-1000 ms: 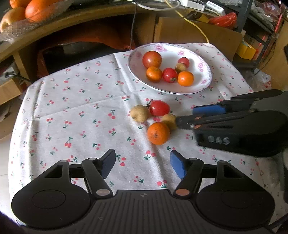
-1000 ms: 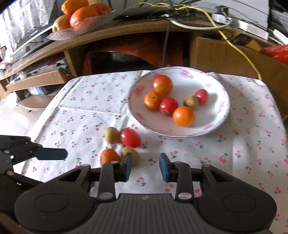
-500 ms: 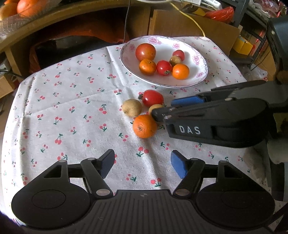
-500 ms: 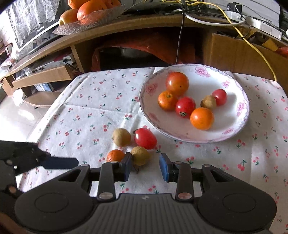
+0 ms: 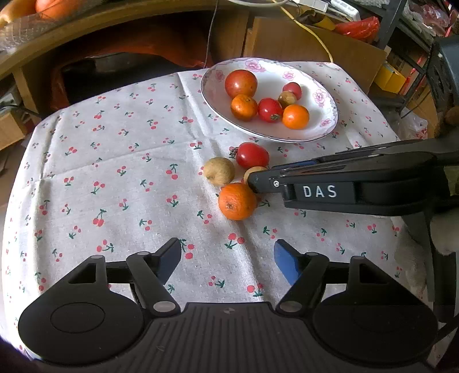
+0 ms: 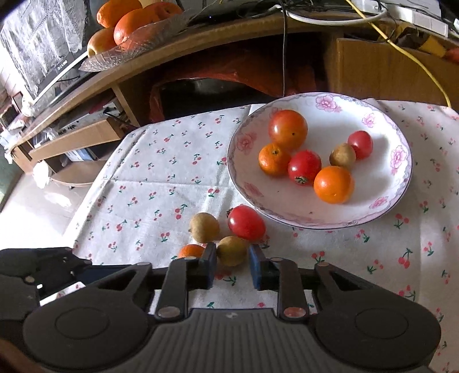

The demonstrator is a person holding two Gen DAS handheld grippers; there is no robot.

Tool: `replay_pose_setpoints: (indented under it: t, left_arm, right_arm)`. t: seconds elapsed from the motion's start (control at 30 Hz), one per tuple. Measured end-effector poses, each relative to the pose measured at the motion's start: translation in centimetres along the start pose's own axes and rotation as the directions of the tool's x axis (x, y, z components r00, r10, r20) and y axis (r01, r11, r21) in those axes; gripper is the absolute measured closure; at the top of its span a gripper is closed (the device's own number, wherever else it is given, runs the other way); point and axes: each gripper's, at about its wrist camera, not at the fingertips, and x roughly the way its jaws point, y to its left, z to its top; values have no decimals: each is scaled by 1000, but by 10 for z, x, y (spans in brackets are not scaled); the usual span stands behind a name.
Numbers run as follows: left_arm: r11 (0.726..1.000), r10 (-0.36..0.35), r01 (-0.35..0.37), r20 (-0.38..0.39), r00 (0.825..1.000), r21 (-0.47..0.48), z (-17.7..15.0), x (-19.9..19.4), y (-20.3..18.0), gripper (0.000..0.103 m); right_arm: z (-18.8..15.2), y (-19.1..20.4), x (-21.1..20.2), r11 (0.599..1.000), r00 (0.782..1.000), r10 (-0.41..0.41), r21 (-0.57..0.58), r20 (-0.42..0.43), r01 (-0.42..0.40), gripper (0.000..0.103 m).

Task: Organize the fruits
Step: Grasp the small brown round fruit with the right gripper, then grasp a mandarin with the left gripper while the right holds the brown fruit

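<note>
A flowered white plate [image 6: 401, 183] holds several tomatoes, oranges and a small brown fruit. On the cherry-print cloth in front of it lie a red tomato [image 6: 246, 223], two small brown fruits [image 6: 204, 227] [image 6: 231, 250] and an orange [image 5: 237, 200]. My right gripper [image 6: 231, 259] is open, its jaws standing on either side of the nearer brown fruit, which shows half hidden behind the gripper in the left wrist view [image 5: 252, 171]. My left gripper [image 5: 226, 256] is open and empty, low over the cloth, short of the orange.
A wooden shelf [image 6: 200, 37] runs behind the table with a glass dish of oranges [image 6: 134, 23], cables and a cardboard box [image 6: 381, 69]. The table's left edge [image 6: 94, 195] drops to a tiled floor.
My right gripper has moved forward and down until its jaws stand around the nearer brown fruit. My left gripper has drifted a little closer to the loose fruits.
</note>
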Motion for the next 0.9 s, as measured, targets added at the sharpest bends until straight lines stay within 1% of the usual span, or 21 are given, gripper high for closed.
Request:
replay_pose_setpoints:
  t: [0.13,0.27,0.37,0.47,0.63,0.8,0.9]
  left_arm:
    - [1000,-2,2,1,1000,0,1,0,0,25]
    - [1000,-6,6,6,1000,1,1,-1,0,25]
    - [1000,-15,15,17,1000,-5,3,0,-1,25]
    - [1000,-15,15,44,999,2,6,2,-3,26]
    - [1000,2,-4,71,997,17,11,10,-12,31]
    - [1000,2,-3,88,996,10,16,20,-17,32]
    - [1000,7,-8,100,995,16,18,25,-20,37]
  right_arm:
    - [-1,-2,-2,1000,1000,15,16,-10,-15,63]
    - [-3,-2,-7,1000,1000,16,3,-19,-15,63]
    - [-6,-4,-15,1000,1000,-10,-2,-12,10,63]
    - [-7,-8,-22,999,999,-47,-4,-4,47,63]
    - [-13,-21,-34,993,993,-115,2,-7,115,63]
    - [-23,-34,-41,992,992,-127,16,-15,127,63]
    - [-26,-40,-43,993,993,-116,26,-19,116,63]
